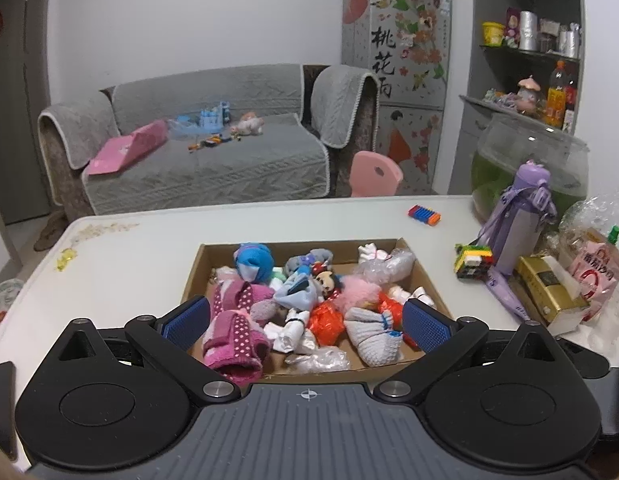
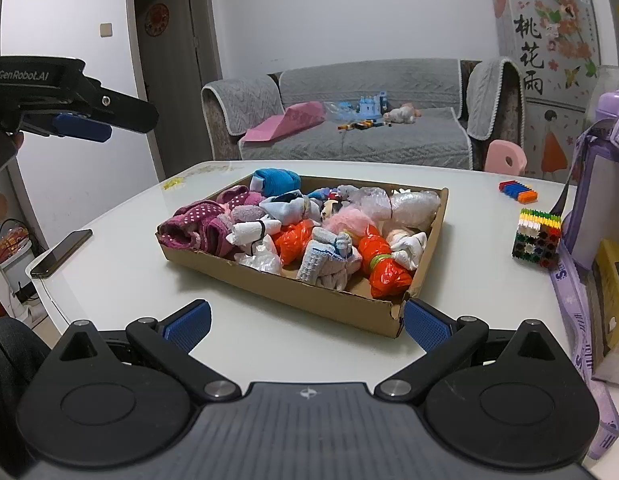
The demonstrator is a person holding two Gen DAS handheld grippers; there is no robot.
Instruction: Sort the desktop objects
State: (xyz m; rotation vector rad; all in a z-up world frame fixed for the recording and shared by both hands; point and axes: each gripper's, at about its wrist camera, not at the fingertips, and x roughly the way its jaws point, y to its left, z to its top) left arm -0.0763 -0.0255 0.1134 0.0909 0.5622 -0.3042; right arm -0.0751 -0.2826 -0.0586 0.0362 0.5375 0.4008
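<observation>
A shallow cardboard tray [image 1: 419,266] [image 2: 293,294] sits on the white table [image 1: 121,276] [image 2: 121,240], filled with rolled socks, orange plastic bundles, bubble wrap and small dolls. A pink dotted sock [image 1: 233,340] [image 2: 197,224] lies at its near left. My left gripper [image 1: 305,326] is open and empty, hovering over the tray's near edge; it also shows at the upper left of the right wrist view [image 2: 83,126]. My right gripper [image 2: 307,326] is open and empty, just in front of the tray's near right corner.
A block cube [image 1: 473,262] [image 2: 537,238], a strip of coloured bricks [image 1: 424,215] [image 2: 517,191], a purple bottle [image 1: 517,220] [image 2: 601,184], a yellow box [image 1: 549,292], a sauce pouch [image 1: 593,276] and a fishbowl [image 1: 529,160] crowd the table's right. A phone [image 2: 61,254] lies left.
</observation>
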